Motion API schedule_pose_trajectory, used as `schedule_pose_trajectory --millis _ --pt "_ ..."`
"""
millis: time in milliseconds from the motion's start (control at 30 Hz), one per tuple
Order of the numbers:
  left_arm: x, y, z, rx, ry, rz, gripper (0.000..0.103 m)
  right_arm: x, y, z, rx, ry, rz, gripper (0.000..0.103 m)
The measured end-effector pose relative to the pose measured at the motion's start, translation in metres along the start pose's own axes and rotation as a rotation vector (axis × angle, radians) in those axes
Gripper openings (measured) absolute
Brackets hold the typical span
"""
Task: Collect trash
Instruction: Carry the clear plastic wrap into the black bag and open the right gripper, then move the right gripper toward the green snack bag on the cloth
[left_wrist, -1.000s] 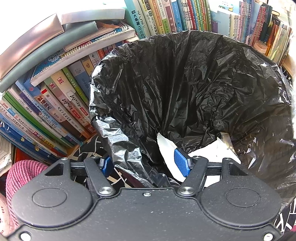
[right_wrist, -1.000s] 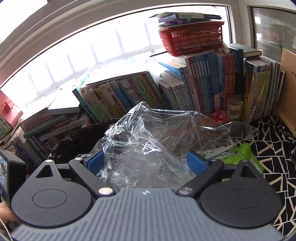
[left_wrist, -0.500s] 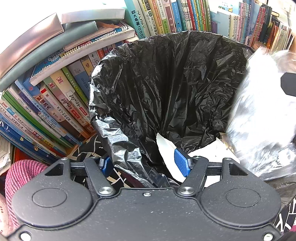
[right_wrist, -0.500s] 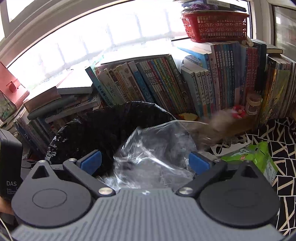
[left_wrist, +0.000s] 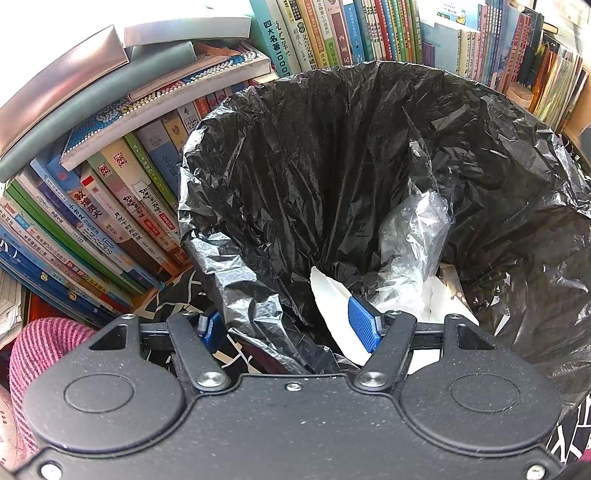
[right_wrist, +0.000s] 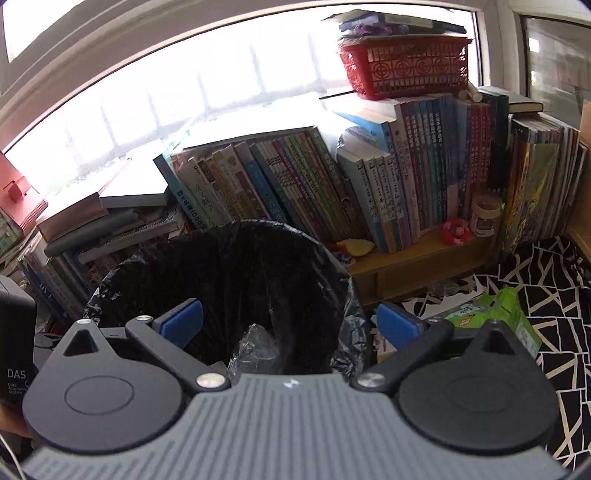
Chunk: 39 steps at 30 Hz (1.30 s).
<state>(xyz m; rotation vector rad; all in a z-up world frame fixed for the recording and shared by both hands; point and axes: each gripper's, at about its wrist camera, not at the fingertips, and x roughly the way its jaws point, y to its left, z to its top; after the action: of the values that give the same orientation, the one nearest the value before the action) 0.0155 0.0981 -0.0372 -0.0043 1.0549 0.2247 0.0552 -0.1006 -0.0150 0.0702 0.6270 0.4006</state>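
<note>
The crumpled clear plastic wrap (left_wrist: 413, 243) has left my right hand-held gripper (right_wrist: 290, 325), now wide and empty, and lies in the black bin liner (left_wrist: 332, 155), centre frame. My left hand-held gripper (left_wrist: 291, 325) pinches the liner's rim. The green packet (right_wrist: 495, 314), lower right, looks light and slippery; I'd grab an edge.

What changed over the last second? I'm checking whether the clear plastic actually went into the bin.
The right gripper let go of the clear plastic wrap, which dropped into the black bin bag onto the white paper; its jaws are now open and empty. The left gripper stayed at the bag's rim, and the green packet stayed on the cloth.
</note>
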Motion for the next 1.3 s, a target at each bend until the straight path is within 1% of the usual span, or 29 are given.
schedule_pose_trajectory --millis 100,200,267,367,467,567,667,867,1067,1167,1300 --pt "0.000 0.000 0.000 0.001 0.000 0.000 0.065 -0.015 -0.020 0.008 0.037 -0.056 -0.054 0.103" --pt "0.000 0.000 0.000 0.000 0.000 0.002 0.065 -0.025 -0.052 0.014 0.098 -0.103 -0.152 0.103" --pt "0.001 0.001 -0.001 0.001 0.000 0.003 0.065 -0.025 -0.078 0.016 0.147 -0.106 -0.221 0.103" --pt "0.001 0.000 -0.001 0.001 0.000 0.009 0.065 -0.010 -0.120 0.011 0.241 -0.067 -0.285 0.103" --pt "0.000 0.000 -0.002 0.004 0.003 0.014 0.065 0.018 -0.157 -0.007 0.351 -0.003 -0.345 0.103" --pt "0.000 0.000 -0.002 0.005 0.004 0.021 0.065 0.046 -0.177 -0.025 0.380 0.051 -0.400 0.103" --pt "0.000 -0.002 -0.001 0.009 0.009 0.033 0.065 0.069 -0.185 -0.039 0.366 0.098 -0.438 0.103" --pt "0.001 -0.003 -0.001 0.016 0.014 0.055 0.065 0.104 -0.192 -0.053 0.356 0.159 -0.466 0.103" --pt "0.001 -0.005 -0.001 0.025 0.018 0.069 0.065 0.127 -0.187 -0.062 0.274 0.230 -0.501 0.103" --pt "0.001 -0.005 0.000 0.030 0.018 0.074 0.065 0.133 -0.184 -0.066 0.250 0.251 -0.490 0.103" --pt "0.001 -0.006 0.000 0.035 0.020 0.078 0.065 0.138 -0.182 -0.069 0.242 0.268 -0.475 0.093"
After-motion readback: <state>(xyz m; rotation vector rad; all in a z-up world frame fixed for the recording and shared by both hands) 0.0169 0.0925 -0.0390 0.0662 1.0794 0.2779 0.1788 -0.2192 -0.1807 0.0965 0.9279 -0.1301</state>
